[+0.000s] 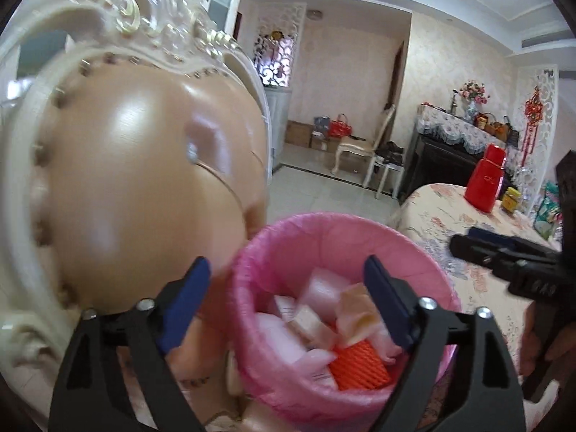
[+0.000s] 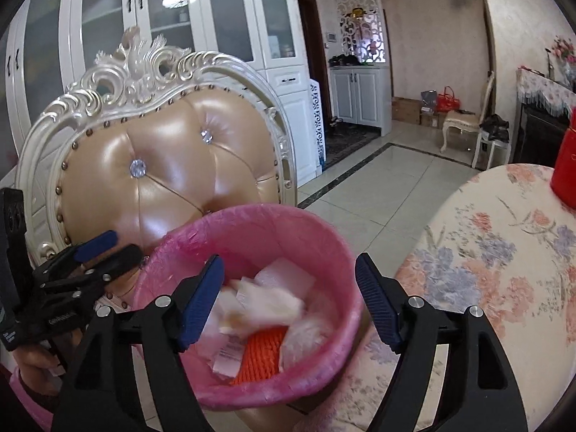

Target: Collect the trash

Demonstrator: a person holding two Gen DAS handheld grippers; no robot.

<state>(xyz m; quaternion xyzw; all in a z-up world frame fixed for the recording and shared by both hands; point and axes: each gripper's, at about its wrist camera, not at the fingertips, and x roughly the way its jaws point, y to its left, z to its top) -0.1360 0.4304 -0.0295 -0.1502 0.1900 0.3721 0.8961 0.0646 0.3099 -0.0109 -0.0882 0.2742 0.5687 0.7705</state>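
The bin [image 2: 324,252], pink-lined, sits on a chair [image 2: 162,165] left of the tabletop [image 2: 504,252]; its near rim is cut off by both grippers. Inside lie blurred wrappers [image 2: 266,298] and an orange mesh [image 2: 262,352]. The left gripper [image 1: 288,302] and right gripper [image 2: 288,302] hold their fingers apart, empty, above it.
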